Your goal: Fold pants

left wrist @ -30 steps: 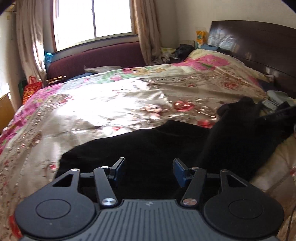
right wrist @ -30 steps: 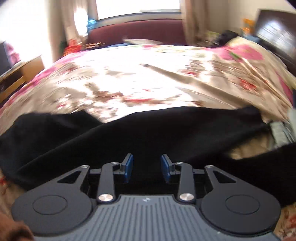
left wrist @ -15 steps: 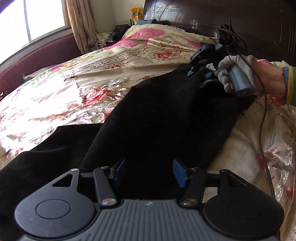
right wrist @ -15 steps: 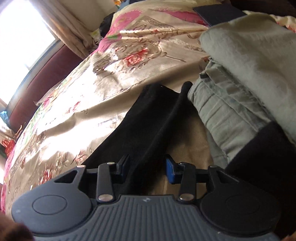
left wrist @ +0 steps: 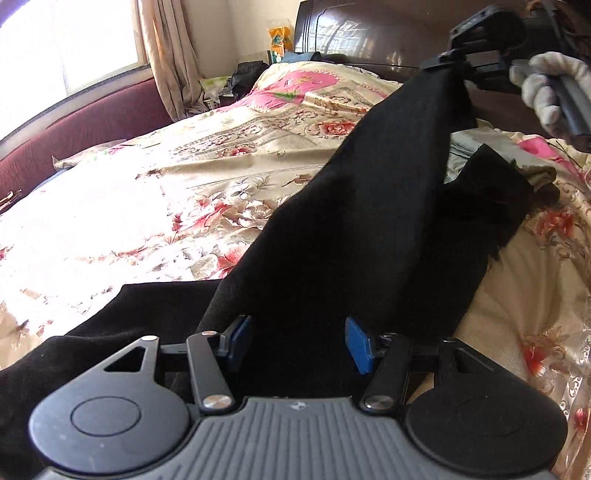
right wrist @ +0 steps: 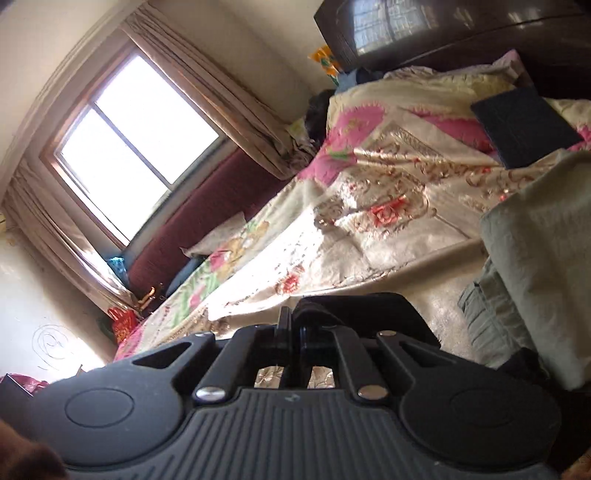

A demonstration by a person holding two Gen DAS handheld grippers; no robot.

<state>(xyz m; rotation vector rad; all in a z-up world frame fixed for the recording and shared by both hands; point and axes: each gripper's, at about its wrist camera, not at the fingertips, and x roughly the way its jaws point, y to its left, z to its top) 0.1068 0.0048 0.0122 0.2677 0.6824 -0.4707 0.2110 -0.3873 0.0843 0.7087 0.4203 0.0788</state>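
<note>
Sunlight from the curtained window [right wrist: 136, 147] at the upper left of the right wrist view washes over a floral satin bedspread [left wrist: 155, 206] in cream, pink and red, with a dark wooden headboard [right wrist: 461, 33] along the top right. Across the middle of the left wrist view a pair of black fabric pants [left wrist: 354, 236] runs from the lower left of the frame up to the upper right, where one end is lifted off the bed. That raised end is pinched in the right gripper [left wrist: 448, 61], its jaws closed on the cloth, held by a hand in a pale grey glove [left wrist: 546, 88] at the top right corner. The left gripper [left wrist: 295, 341] sits at the bottom centre with its blue-padded fingers [left wrist: 240, 338] spread wide, the black cloth lying between and beneath them, not clamped. Folded grey-green clothes [right wrist: 535, 266] rest at the right edge of the right wrist view
</note>
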